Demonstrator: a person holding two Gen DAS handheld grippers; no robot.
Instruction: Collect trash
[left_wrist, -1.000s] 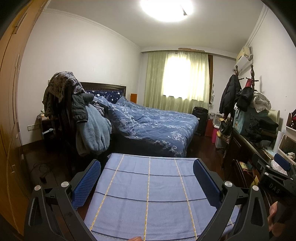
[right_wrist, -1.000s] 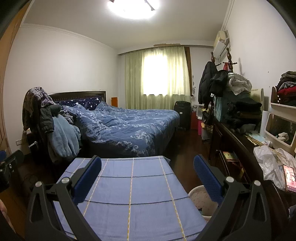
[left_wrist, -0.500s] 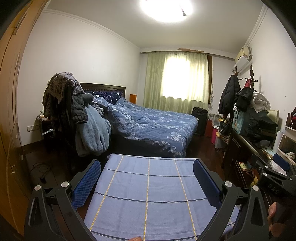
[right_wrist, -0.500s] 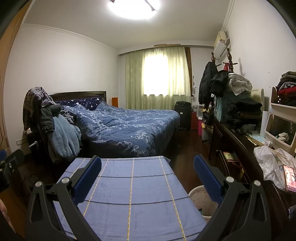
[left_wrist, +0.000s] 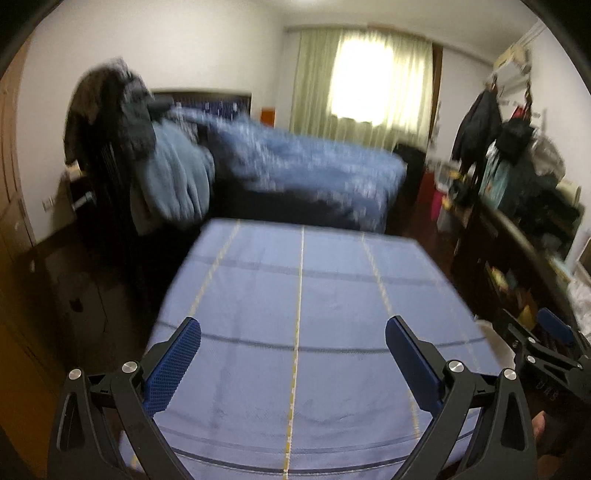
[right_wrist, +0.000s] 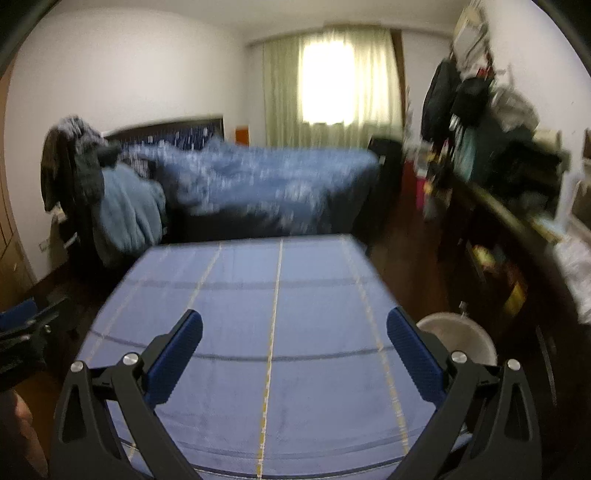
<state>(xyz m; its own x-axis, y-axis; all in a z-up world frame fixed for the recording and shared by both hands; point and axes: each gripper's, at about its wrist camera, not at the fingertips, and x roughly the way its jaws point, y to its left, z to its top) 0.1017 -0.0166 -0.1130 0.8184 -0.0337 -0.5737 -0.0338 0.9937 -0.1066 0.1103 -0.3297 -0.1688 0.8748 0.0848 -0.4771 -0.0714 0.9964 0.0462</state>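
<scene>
My left gripper (left_wrist: 293, 332) is open and empty above a table with a blue checked cloth (left_wrist: 303, 295). My right gripper (right_wrist: 294, 332) is open and empty above the same cloth (right_wrist: 273, 302). The right gripper also shows at the right edge of the left wrist view (left_wrist: 546, 343), and the left gripper at the left edge of the right wrist view (right_wrist: 26, 325). A pale round bin (right_wrist: 458, 338) stands on the floor just right of the table. I see no trash on the cloth. Both views are motion-blurred.
A bed with a blue quilt (left_wrist: 295, 170) lies beyond the table. A chair piled with clothes (left_wrist: 140, 155) stands at the left. A dark dresser with clutter (right_wrist: 517, 236) and a white plastic bag (right_wrist: 576, 266) runs along the right wall. Dark wood floor (right_wrist: 402, 251) lies between.
Both grippers have tilted downward, so the table cloth fills more of each view and the ceiling light has left the frame. Both stay open.
</scene>
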